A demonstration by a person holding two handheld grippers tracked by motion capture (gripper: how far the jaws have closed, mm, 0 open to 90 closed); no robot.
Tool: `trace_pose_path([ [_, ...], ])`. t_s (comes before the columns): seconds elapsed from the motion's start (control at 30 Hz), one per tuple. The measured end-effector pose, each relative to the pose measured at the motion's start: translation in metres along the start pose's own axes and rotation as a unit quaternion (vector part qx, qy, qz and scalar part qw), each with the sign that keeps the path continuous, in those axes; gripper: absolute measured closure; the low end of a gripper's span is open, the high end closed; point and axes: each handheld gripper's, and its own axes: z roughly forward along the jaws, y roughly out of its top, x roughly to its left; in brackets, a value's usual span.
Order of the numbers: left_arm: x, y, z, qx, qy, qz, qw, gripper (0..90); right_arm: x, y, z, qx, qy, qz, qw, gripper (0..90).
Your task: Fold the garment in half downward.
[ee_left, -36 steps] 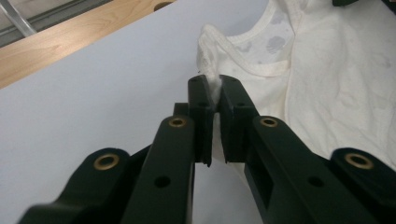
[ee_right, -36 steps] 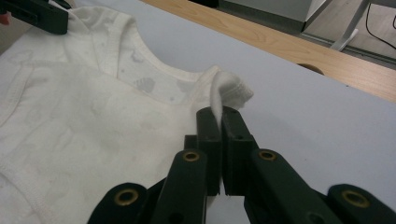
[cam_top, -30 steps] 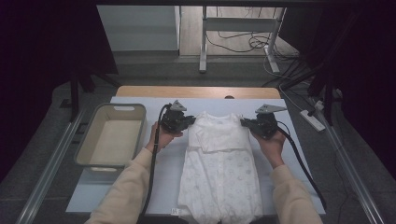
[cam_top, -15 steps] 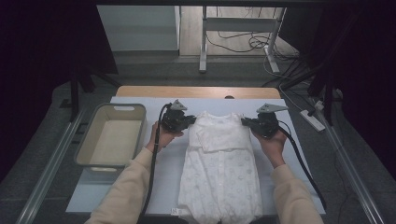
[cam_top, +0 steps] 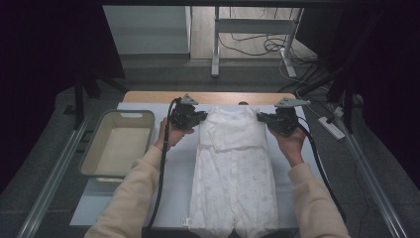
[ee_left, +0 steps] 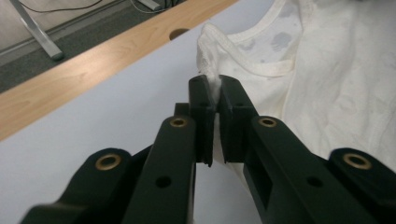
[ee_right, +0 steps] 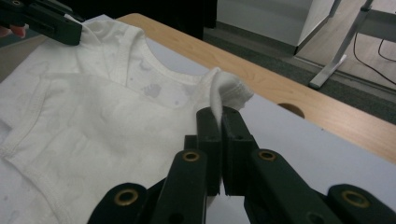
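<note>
Garment: a white, short-sleeved cotton baby romper (cam_top: 233, 173) with a faint printed pattern lies face up and lengthwise on the pale blue sheet (cam_top: 143, 198) that covers the counter (cam_top: 148, 97). Its neckline points to the far wooden edge of the counter, and its leg end reaches the near edge.
Garment shoulders: both shoulder corners are pinched up off the sheet; the body of the romper below them lies flat.
Left tool: the black two-jaw left tool (cam_top: 200, 118) sits just beside the romper's left shoulder. In the left gripper view (ee_left: 214, 100) the jaws are pressed together on a thin fold of the shoulder fabric, which stands up between the pads.
Right tool: the black two-jaw right tool (cam_top: 261, 119) sits just beside the romper's right shoulder. In the right gripper view (ee_right: 220, 122) the jaws are clamped on the shoulder seam, and a small tuft of white fabric sticks out above the jaw tips.
Tool alignment: both tools face inward toward the romper's neckline, one on each side of it, level with each other.
Hands: the left hand (cam_top: 171, 135) and the right hand (cam_top: 289, 141) carry the tools from below; cream sleeves run back toward the romper's leg end.
Cables: a black cable (cam_top: 161, 173) trails from the left tool along the left forearm.
Bin: a grey rectangular plastic tub (cam_top: 94, 153) stands to the left of the romper, well apart from it.
</note>
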Motion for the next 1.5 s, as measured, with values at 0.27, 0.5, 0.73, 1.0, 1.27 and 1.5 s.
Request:
trace_pose_path([
  [0.27, 0.009, 0.02, -0.009, -0.021, 0.014, 0.011, 0.9996, 84.1, -0.011, 0.019, -0.003, -0.025, -0.008, -0.005, 0.9996, 87.3],
  [0.5, 0.012, 0.032, -0.019, -0.037, 0.024, 0.015, 0.9989, 83.9, -0.013, 0.039, -0.009, -0.051, -0.015, -0.011, 0.9985, 87.3],
  [0.73, 0.007, 0.019, -0.013, -0.032, 0.009, 0.014, 0.9994, 83.6, -0.014, 0.023, -0.004, -0.039, -0.015, -0.009, 0.9991, 87.1],
  [1.0, 0.005, 0.003, 0.001, -0.02, -0.004, 0.008, 0.9998, 83.5, -0.016, 0.0, 0.005, -0.027, -0.009, 0.002, 0.9996, 87.1],
  [1.27, 0.0, -0.014, 0.005, -0.022, -0.015, 0.005, 0.9996, 83.5, -0.01, -0.015, 0.005, -0.021, -0.003, 0.003, 0.9998, 87.0],
  [1.5, -0.008, -0.024, 0.001, -0.022, -0.021, 0.011, 0.9995, 83.3, -0.004, -0.025, 0.003, -0.016, 0.0, 0.004, 0.9999, 87.0],
])
